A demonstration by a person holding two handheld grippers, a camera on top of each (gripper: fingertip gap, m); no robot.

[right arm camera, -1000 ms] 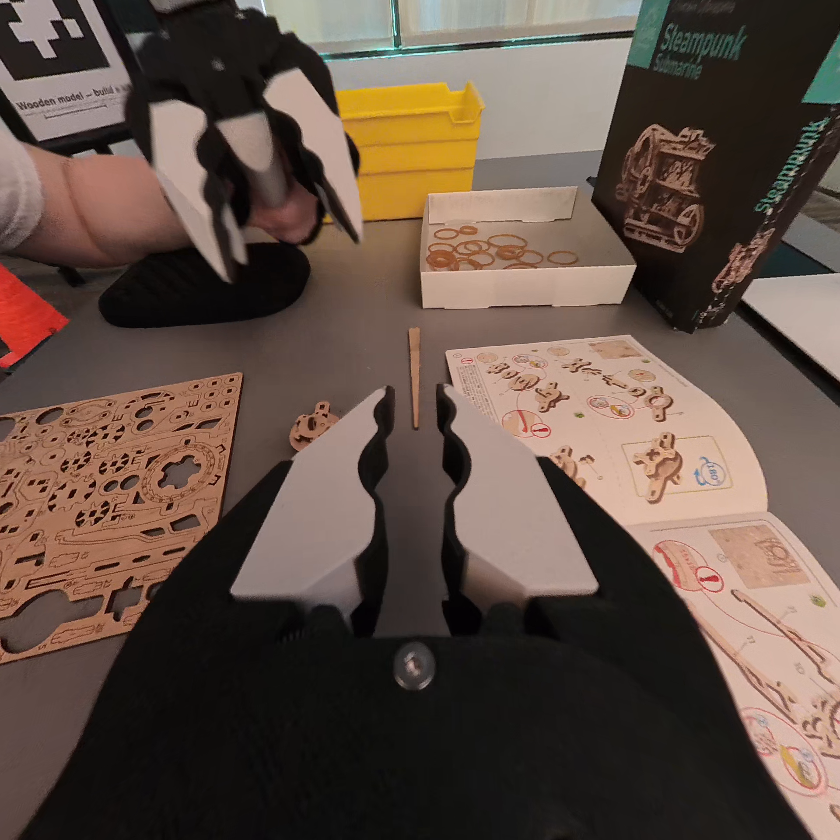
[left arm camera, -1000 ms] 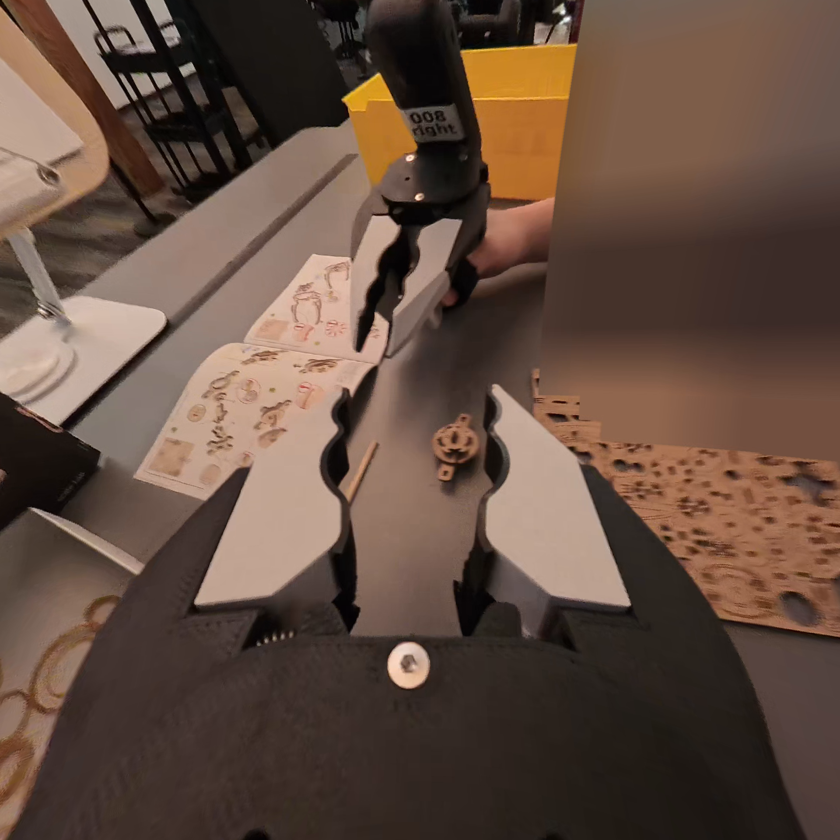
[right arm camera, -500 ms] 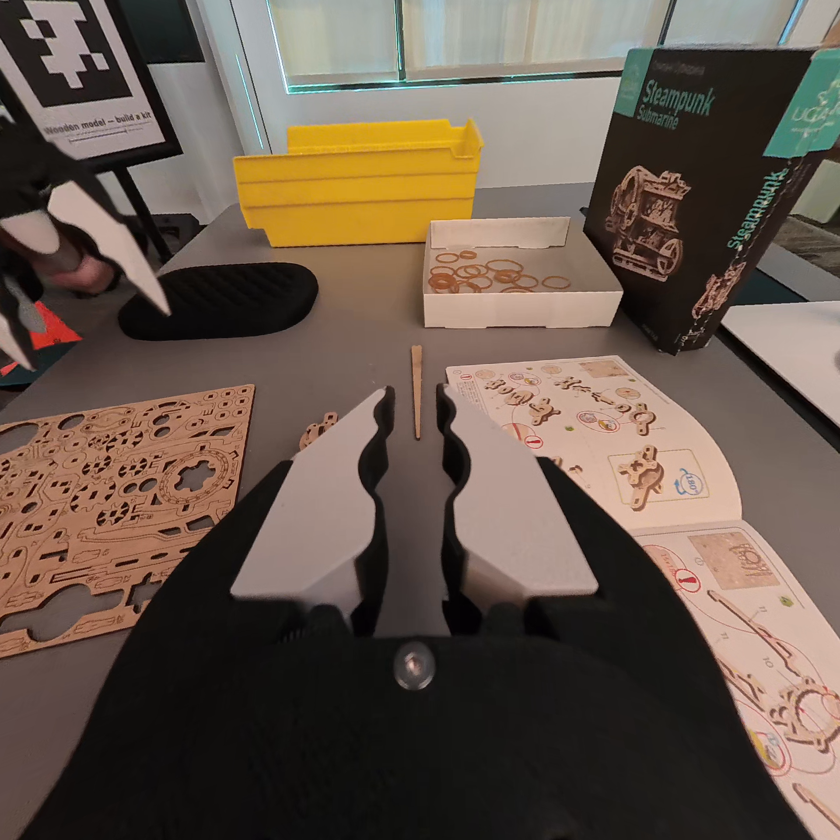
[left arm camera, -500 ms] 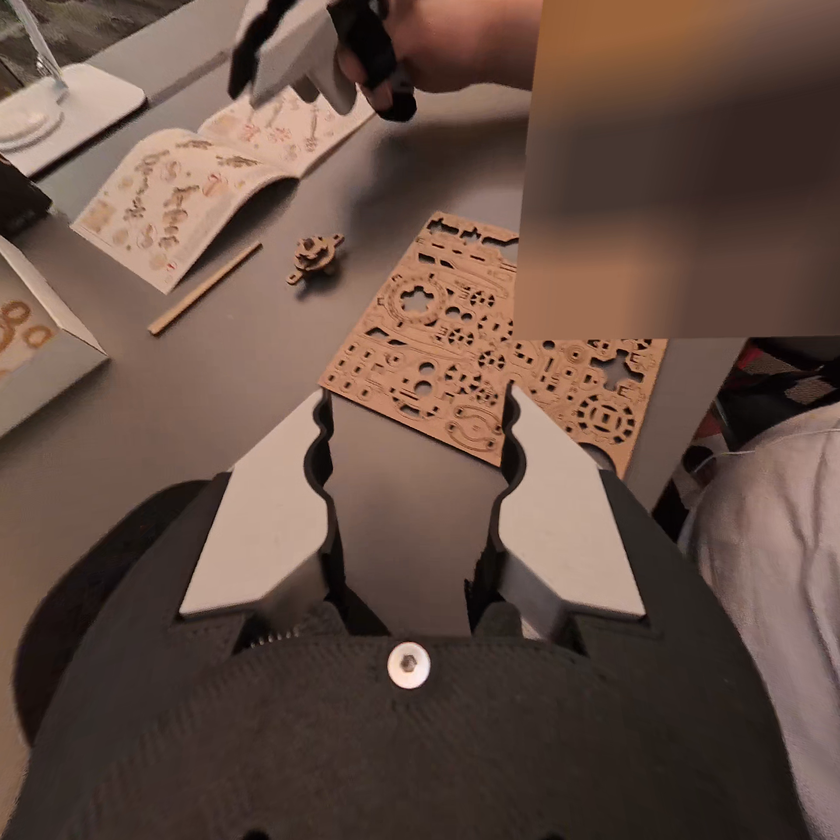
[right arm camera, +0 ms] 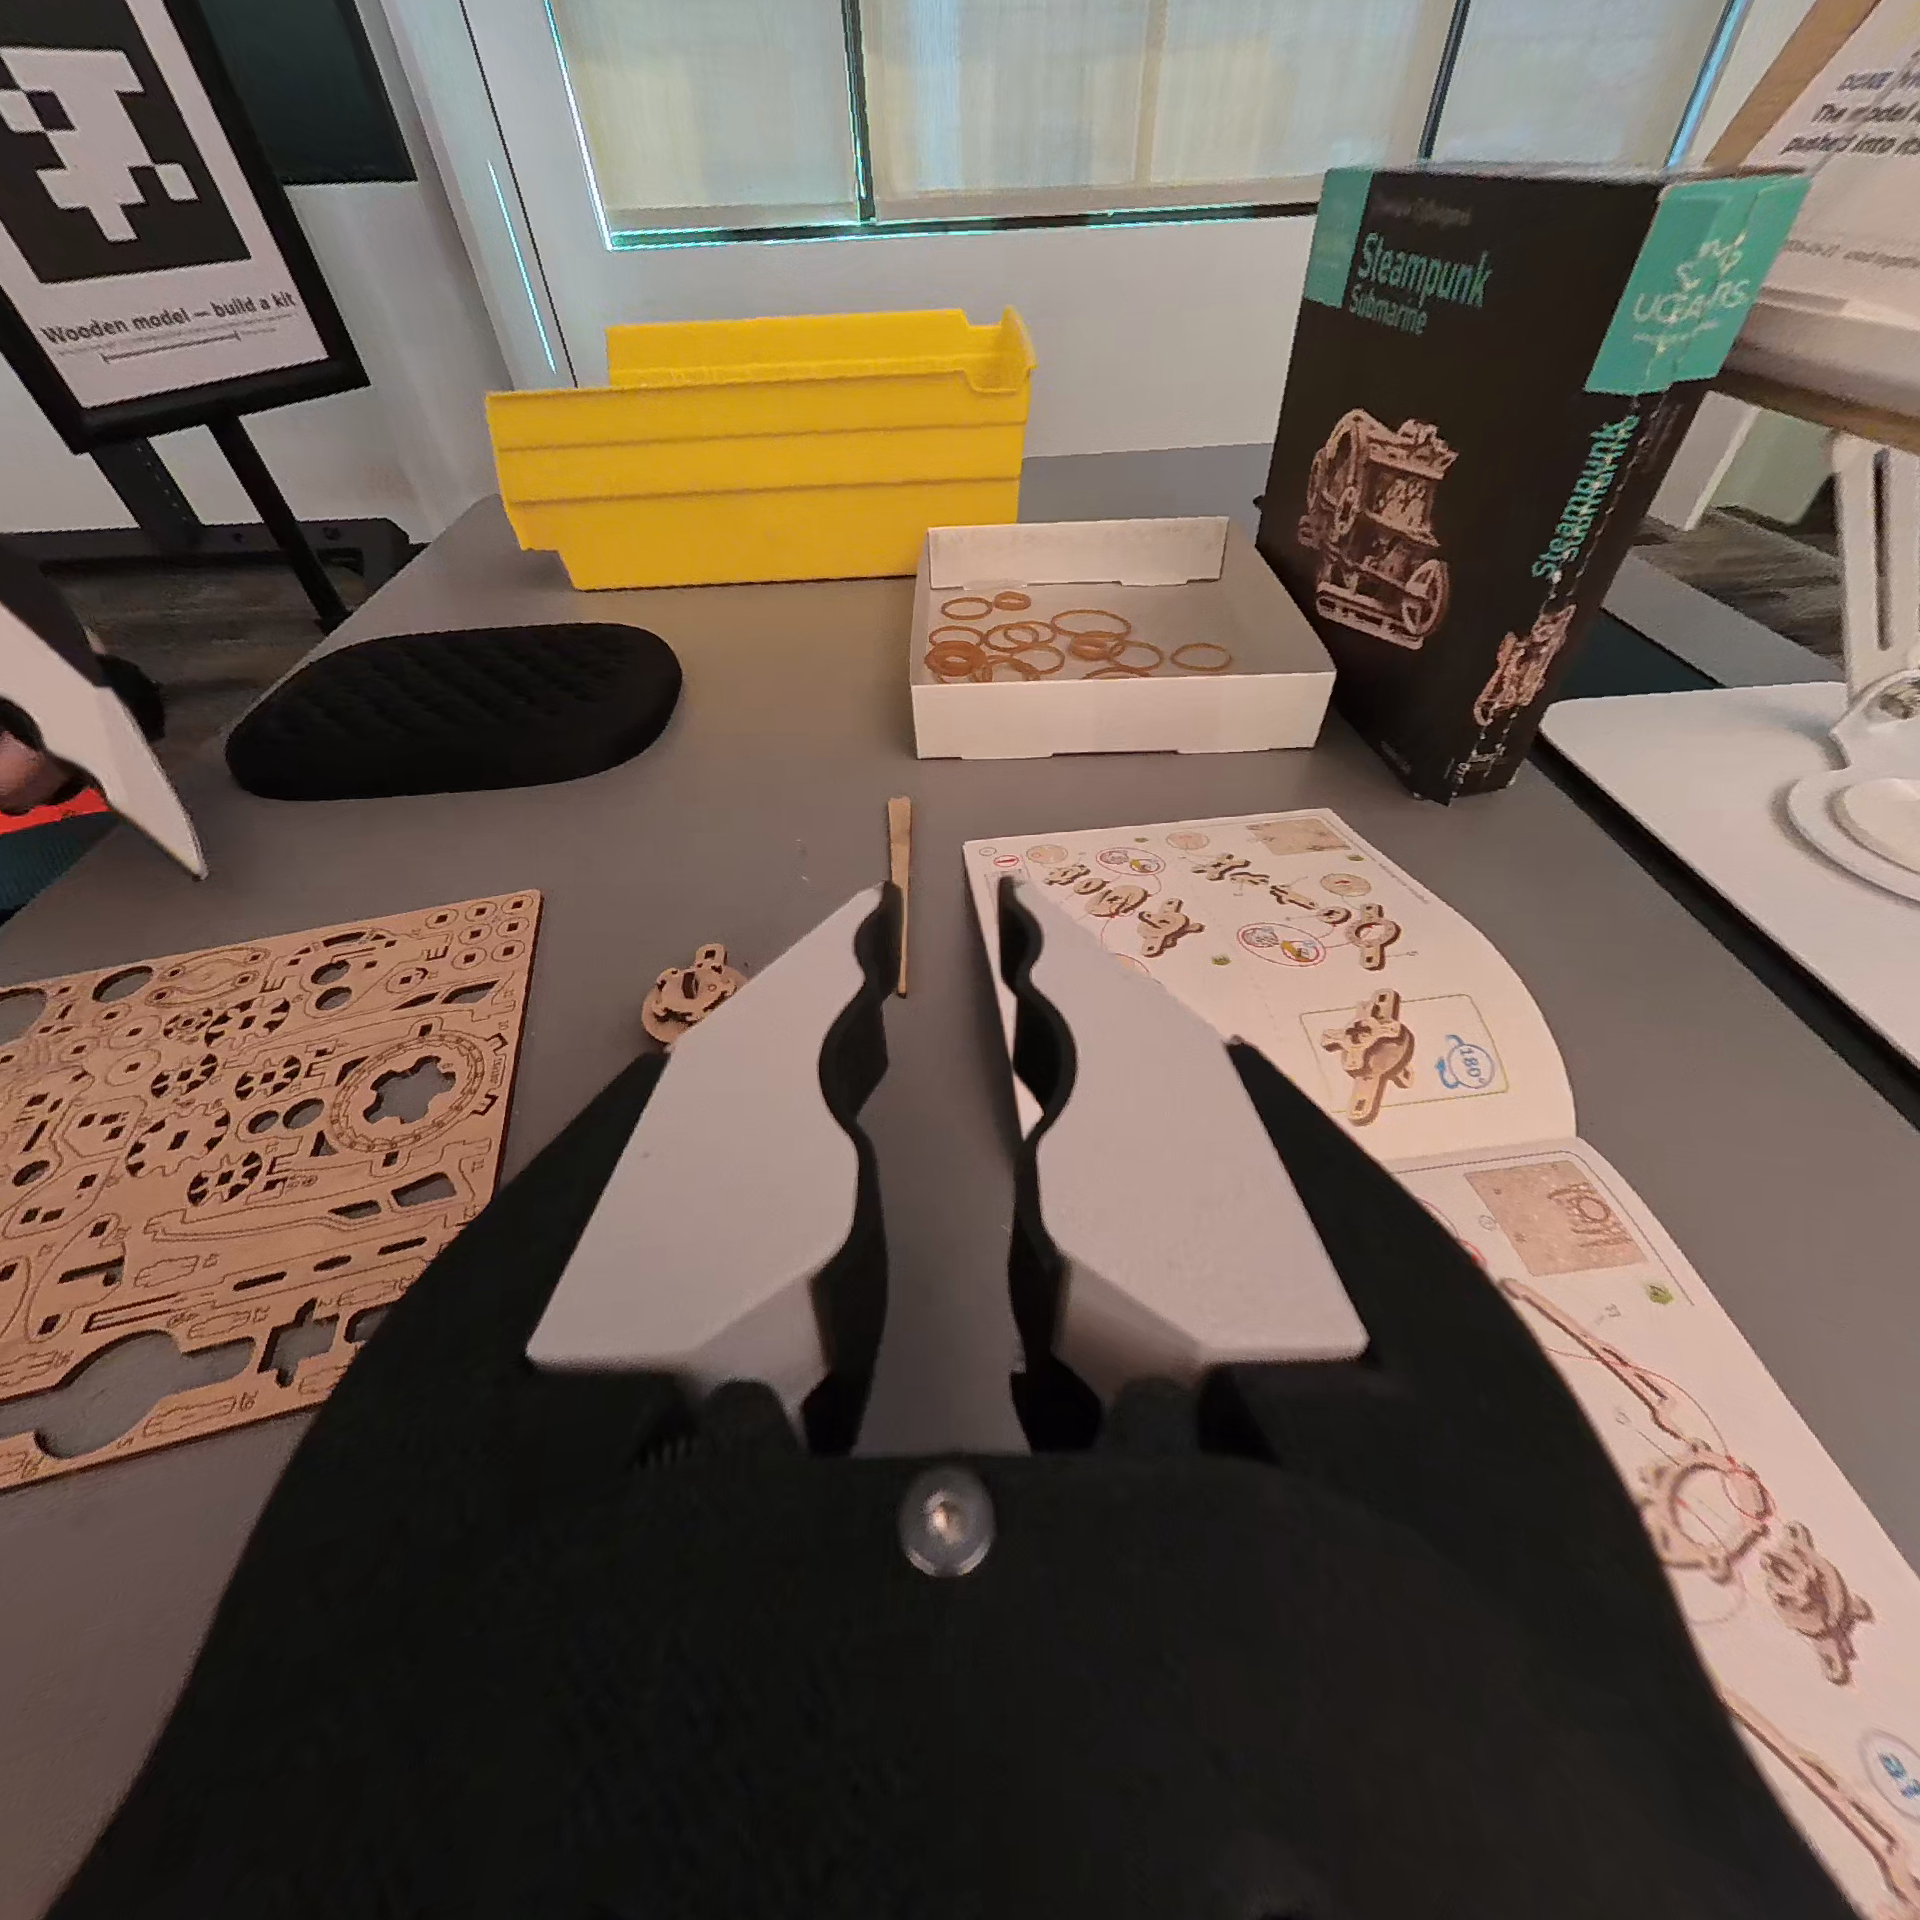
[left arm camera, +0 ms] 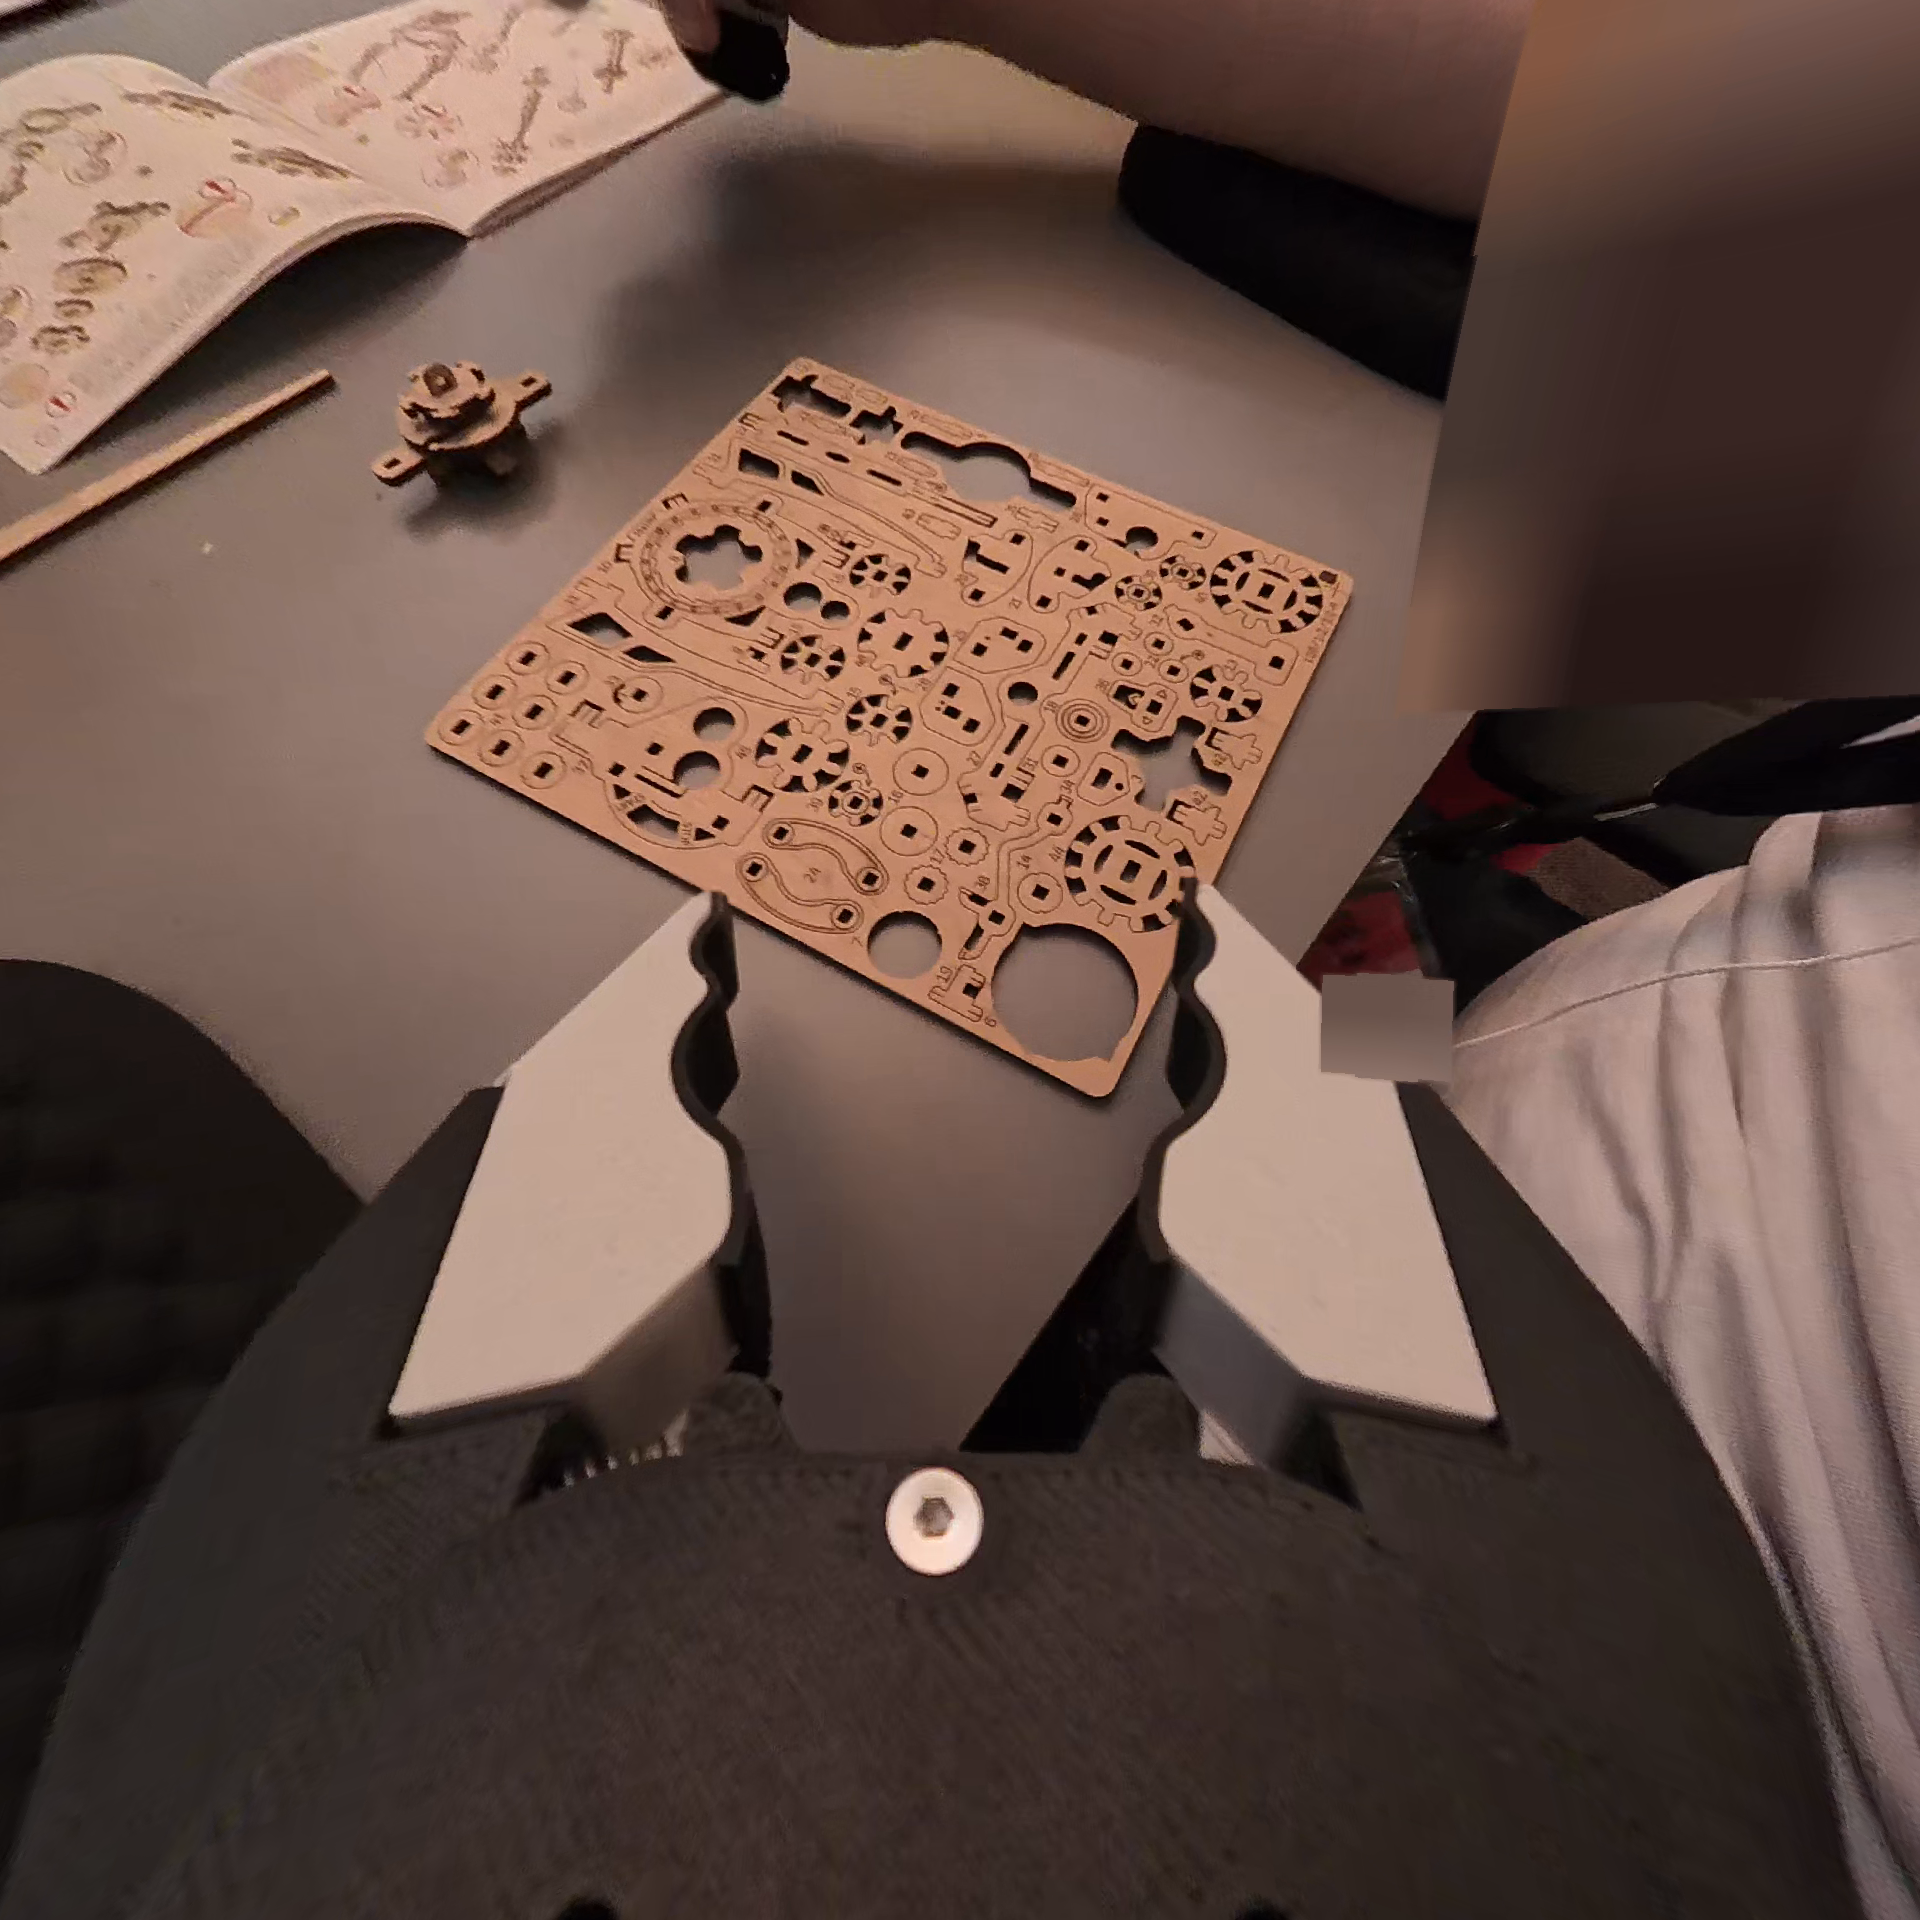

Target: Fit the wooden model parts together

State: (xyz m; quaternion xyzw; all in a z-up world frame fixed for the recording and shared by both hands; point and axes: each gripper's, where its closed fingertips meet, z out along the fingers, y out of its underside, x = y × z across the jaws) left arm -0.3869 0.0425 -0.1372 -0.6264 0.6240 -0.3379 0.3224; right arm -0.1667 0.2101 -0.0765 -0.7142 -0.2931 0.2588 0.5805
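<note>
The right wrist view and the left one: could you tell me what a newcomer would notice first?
The tan wooden parts sheet lies flat on the grey table, just ahead of the open left gripper. Beyond the open right gripper, yellow bins stand at the far edge, with a white box of rubber bands beside them. A small assembled wooden piece sits by the sheet.

Writing shows on five things. At the back right of the bench, a dark box (right arm camera: 1496,468) w/ teal bands has printed lettering on its front and side. At back left, a framed sign (right arm camera: 135,208) on an easel has a black-and-white marker w/ a caption line under it, and a tilted paper notice (right arm camera: 1860,114) sits at the top right corner. The open instruction booklet (right arm camera: 1299,987) has small step nos. and symbols, and the wooden sheet (left arm camera: 894,717) has tiny engraved part nos., mostly too small to make out.
</note>
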